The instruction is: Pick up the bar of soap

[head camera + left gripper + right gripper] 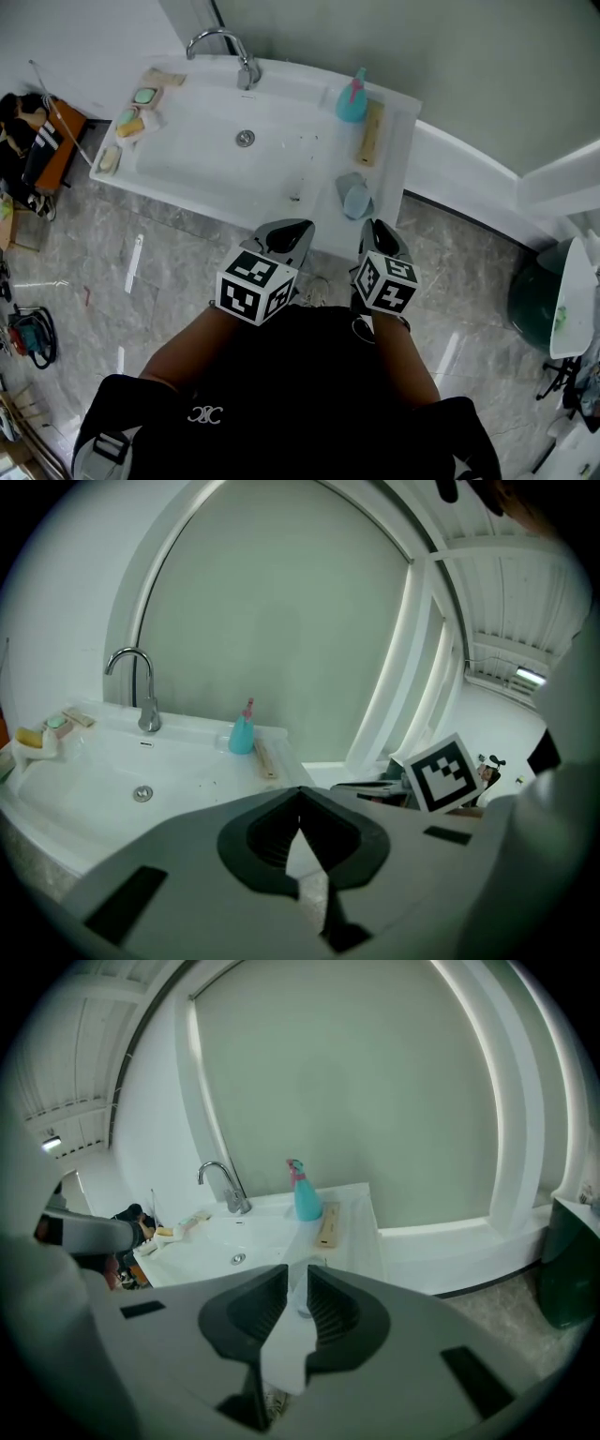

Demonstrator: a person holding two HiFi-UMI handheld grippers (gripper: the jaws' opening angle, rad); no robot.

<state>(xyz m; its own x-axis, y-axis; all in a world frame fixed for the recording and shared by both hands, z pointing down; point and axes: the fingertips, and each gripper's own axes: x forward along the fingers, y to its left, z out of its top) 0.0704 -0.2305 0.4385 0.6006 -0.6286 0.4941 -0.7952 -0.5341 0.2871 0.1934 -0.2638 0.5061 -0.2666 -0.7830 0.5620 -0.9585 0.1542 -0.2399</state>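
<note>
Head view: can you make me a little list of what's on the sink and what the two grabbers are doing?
place: white ceramic sink with a curved chrome tap
left ledge: pale green bar of soap, with other small bars nearby
right ledge: teal spray bottle with a pink top, long tan wooden piece, grey-blue cup
left gripper: jaws together, empty, at the sink's front edge
right gripper: jaws slightly apart, empty, near the grey-blue cup
soap: not picked up yet

A washroom: white basin (192,150), chrome tap (221,41), soaps (143,96) on its rim.
</note>
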